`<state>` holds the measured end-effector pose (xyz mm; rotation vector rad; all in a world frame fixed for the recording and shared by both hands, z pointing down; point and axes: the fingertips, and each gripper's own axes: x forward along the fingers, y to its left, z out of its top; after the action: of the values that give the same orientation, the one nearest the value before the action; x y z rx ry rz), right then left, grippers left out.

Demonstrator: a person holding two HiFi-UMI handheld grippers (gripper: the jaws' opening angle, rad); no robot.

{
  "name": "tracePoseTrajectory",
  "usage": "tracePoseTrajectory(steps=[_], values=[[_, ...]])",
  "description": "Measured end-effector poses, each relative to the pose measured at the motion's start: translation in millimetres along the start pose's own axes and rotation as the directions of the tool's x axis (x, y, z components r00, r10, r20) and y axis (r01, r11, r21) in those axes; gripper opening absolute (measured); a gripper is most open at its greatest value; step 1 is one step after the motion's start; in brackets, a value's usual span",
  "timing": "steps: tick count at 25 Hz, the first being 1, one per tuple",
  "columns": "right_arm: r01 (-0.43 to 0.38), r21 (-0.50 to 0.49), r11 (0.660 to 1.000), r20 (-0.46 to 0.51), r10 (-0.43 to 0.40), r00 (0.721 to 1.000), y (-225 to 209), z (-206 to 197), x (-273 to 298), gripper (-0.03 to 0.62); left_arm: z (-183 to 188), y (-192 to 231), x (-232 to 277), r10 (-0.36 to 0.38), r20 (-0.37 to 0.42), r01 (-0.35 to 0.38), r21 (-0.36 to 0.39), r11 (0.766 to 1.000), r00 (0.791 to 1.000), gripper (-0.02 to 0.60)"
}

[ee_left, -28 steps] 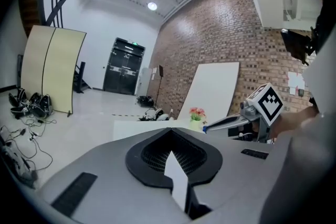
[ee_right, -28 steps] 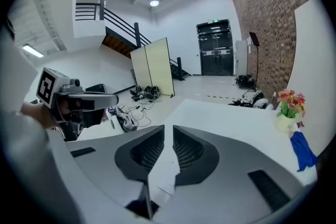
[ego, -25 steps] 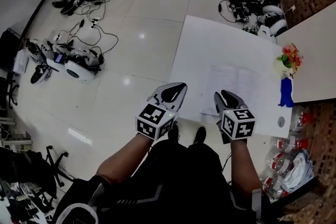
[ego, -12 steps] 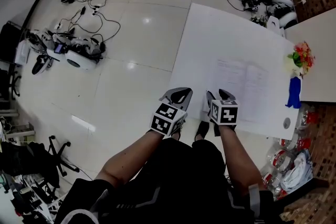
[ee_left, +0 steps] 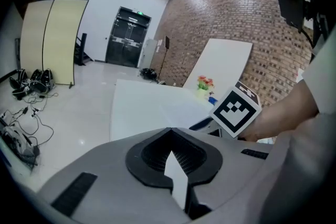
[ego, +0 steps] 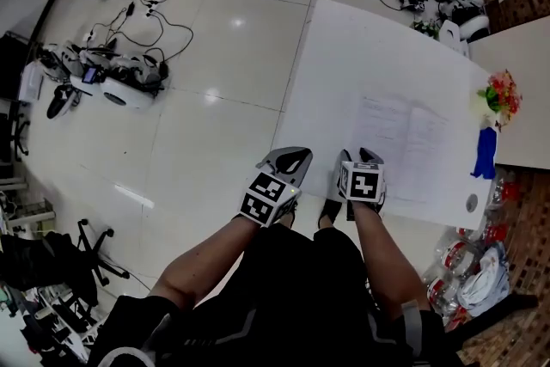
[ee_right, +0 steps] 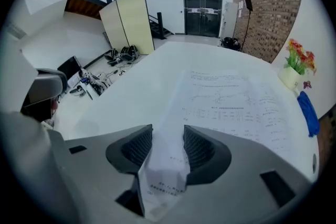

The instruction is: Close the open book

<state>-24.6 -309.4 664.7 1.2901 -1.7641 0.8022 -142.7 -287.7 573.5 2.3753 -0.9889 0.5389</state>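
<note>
The open book (ego: 404,142) lies flat on the white table (ego: 344,56), its printed pages (ee_right: 236,102) facing up. My right gripper (ego: 361,157) points steeply down at the book's near left edge. Its jaws (ee_right: 168,131) stand apart and are still opening. A lifted page edge (ee_right: 165,165) runs up between the pads, and neither pad presses on it. My left gripper (ego: 290,157) hangs just off the table's near left corner, apart from the book. Its tips (ee_left: 170,131) meet, with a thin white sliver (ee_left: 177,186) in the slot that I cannot identify.
A vase of flowers (ego: 500,93), a blue object (ego: 483,152) and a small round disc (ego: 471,202) sit at the table's right edge. A second table (ego: 524,39) adjoins it. Cables and devices (ego: 112,82) litter the floor at the left, and bottles (ego: 464,271) stand at the lower right.
Both grippers have sunk toward the table's near edge. The right one came down onto the book's near left edge and its jaws spread wider.
</note>
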Motion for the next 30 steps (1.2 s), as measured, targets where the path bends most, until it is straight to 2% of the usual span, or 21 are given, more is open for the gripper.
tracePoseTrajectory(steps=[6, 15, 20, 27, 30], values=[[0.048, -0.026, 0.999, -0.051, -0.049, 0.997, -0.2, -0.3, 3.7, 0.167, 0.1, 2.3, 7.8, -0.013, -0.002, 0.013, -0.011, 1.000, 1.000, -0.002], [0.035, 0.009, 0.999, -0.084, -0.034, 0.996, -6.6, -2.1, 3.4, 0.164, 5.3, -0.6, 21.8, -0.040, 0.022, 0.041, -0.022, 0.999, 0.999, -0.002], [0.048, 0.030, 0.998, -0.072, -0.046, 0.996, -13.5, -4.6, -0.3, 0.103, 9.4, -1.4, 23.5, -0.048, 0.037, 0.048, -0.023, 0.999, 0.998, -0.002], [-0.006, 0.132, 0.991, -0.048, 0.013, 0.999, -16.3, -2.2, -4.3, 0.037, 5.0, -4.1, 24.3, -0.047, 0.032, 0.048, -0.032, 0.998, 0.998, -0.002], [-0.052, 0.180, 0.982, -0.022, 0.057, 0.998, -21.0, 1.5, -11.6, 0.031, 7.3, -5.9, 26.1, -0.048, 0.032, 0.049, -0.025, 0.999, 0.998, -0.002]])
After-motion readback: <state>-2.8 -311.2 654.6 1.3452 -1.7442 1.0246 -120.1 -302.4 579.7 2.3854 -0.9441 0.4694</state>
